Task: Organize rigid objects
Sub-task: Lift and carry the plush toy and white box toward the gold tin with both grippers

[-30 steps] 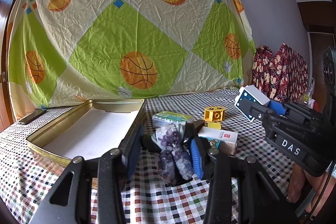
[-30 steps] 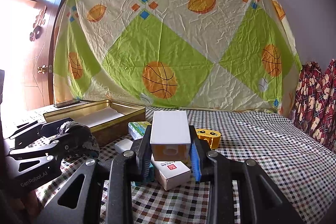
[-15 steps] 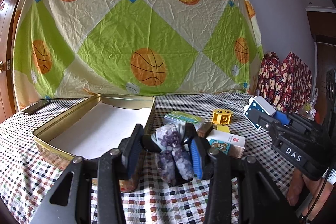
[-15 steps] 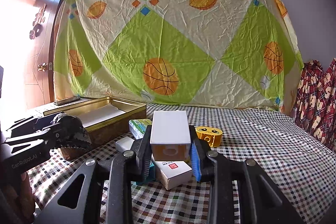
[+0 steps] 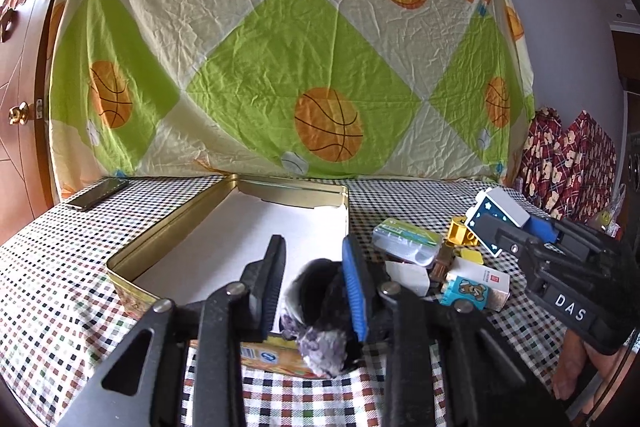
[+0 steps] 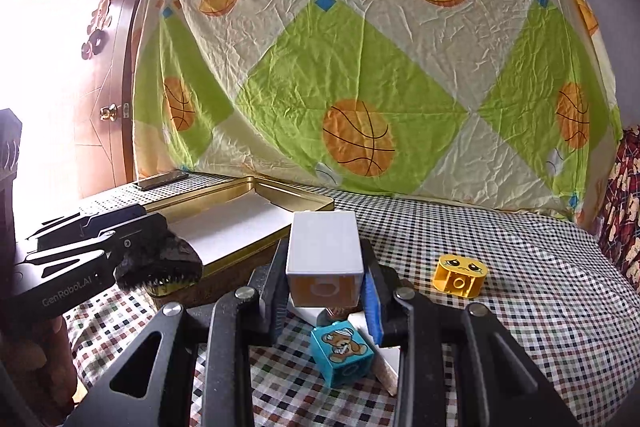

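Note:
My left gripper (image 5: 314,283) is shut on a purple crystal rock (image 5: 320,327) and holds it over the near right corner of the gold tin tray (image 5: 168,235). From the right wrist view the rock (image 6: 160,261) looks dark, at the tray's (image 6: 280,197) near edge. My right gripper (image 6: 325,281) is shut on a white block (image 6: 324,247) and holds it above the table; it also shows in the left wrist view (image 5: 496,223). Under it lie a teal bear block (image 6: 342,351) and a white box (image 6: 390,359).
A yellow face block (image 6: 460,275) stands on the checked cloth (image 6: 520,287) to the right. A green-topped case (image 5: 406,241), a white box (image 5: 480,281) and small pieces lie right of the tray. A phone (image 5: 98,193) lies at the far left. A basketball sheet hangs behind.
My left gripper has moved forward and left with the rock, from beside the tray to over its near corner. My right gripper has risen slightly with the white block.

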A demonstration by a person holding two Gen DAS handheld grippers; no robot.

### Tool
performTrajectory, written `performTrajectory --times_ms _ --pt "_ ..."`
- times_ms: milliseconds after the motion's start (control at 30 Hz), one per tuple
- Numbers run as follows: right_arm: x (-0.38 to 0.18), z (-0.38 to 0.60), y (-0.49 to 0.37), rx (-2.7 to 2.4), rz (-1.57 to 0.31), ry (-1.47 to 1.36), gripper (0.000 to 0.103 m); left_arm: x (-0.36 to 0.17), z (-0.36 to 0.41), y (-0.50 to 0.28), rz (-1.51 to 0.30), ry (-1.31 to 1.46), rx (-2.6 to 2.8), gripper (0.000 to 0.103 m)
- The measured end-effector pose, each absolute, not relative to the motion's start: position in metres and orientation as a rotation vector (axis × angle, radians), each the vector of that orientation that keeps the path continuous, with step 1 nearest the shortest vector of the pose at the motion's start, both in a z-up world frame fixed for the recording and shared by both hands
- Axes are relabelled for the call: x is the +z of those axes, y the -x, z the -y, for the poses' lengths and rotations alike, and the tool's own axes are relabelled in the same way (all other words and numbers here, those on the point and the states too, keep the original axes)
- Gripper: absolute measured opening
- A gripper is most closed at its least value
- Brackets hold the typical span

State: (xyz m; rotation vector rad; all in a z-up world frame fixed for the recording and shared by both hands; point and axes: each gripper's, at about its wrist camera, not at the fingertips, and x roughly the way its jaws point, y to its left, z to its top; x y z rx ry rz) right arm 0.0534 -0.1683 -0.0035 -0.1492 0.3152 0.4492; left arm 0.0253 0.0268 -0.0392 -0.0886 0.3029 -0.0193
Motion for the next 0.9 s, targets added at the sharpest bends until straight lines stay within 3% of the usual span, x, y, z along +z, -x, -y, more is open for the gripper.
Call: performTrajectory --times_ms 400,433,533,633,667,733,900 --pt "-0.004 0.163 -0.048 0.455 -0.34 0.151 0.034 -0.043 -0.051 -0.014 -0.321 0.126 -0.009 0.028" --pt "-0.006 0.165 -0.046 0.452 -0.349 0.148 0.034 -0.044 -0.049 -0.011 -0.323 0.114 -0.013 0.032" --pt "-0.014 0.176 -0.036 0.434 -0.374 0.111 0.034 -0.048 -0.042 0.002 -0.327 0.11 0.009 0.06" --pt "-0.02 0.187 -0.017 0.429 -0.34 0.104 0.034 -0.045 -0.04 0.022 -0.27 0.11 -0.006 0.07" --pt "-0.02 0.19 -0.012 0.428 -0.334 0.109 0.034 -0.044 -0.039 0.028 -0.265 0.092 0.001 0.086" --pt "-0.018 0.197 -0.007 0.43 -0.332 0.094 0.034 -0.047 -0.034 0.037 -0.277 0.051 -0.001 0.102" --pt "-0.021 0.201 -0.002 0.443 -0.331 0.066 0.034 -0.073 0.008 0.046 -0.359 -0.184 -0.113 0.103"
